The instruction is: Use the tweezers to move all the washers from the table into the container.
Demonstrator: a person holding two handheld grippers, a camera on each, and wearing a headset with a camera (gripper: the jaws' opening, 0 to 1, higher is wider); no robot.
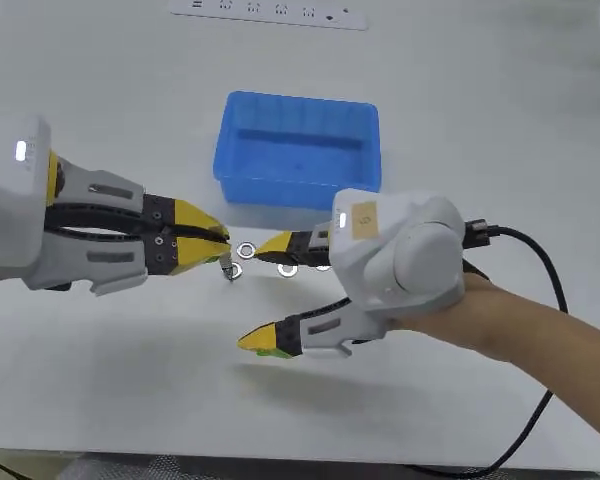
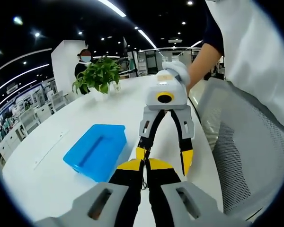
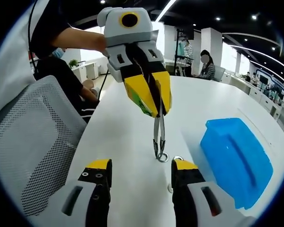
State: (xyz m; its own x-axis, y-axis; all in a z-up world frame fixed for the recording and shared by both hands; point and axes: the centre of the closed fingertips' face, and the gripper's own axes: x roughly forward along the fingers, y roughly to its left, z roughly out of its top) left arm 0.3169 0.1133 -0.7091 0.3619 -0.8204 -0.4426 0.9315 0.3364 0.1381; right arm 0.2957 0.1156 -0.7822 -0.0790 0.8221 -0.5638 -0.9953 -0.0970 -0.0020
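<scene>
Right gripper (image 3: 141, 166): own two yellow-tipped jaws rise from the bottom edge, set wide apart, nothing between them. Both tips sit low over the white table (image 3: 128, 137).

Left gripper (image 3: 154, 106): enters from the top, yellow jaws closed together on the upper end of the tweezers (image 3: 158, 130). The tweezers hang steeply down toward the table.

Tweezer tips are at the rim of a washer (image 3: 162, 157) lying on the table; an actual pinch cannot be confirmed. A second washer (image 3: 178, 158) lies just beside it, close to the right gripper's right jaw tip.

Blue container (image 3: 236, 156) stands on the table to the right, apart from both washers.

Grey mesh chair (image 3: 33, 156) at left.
</scene>
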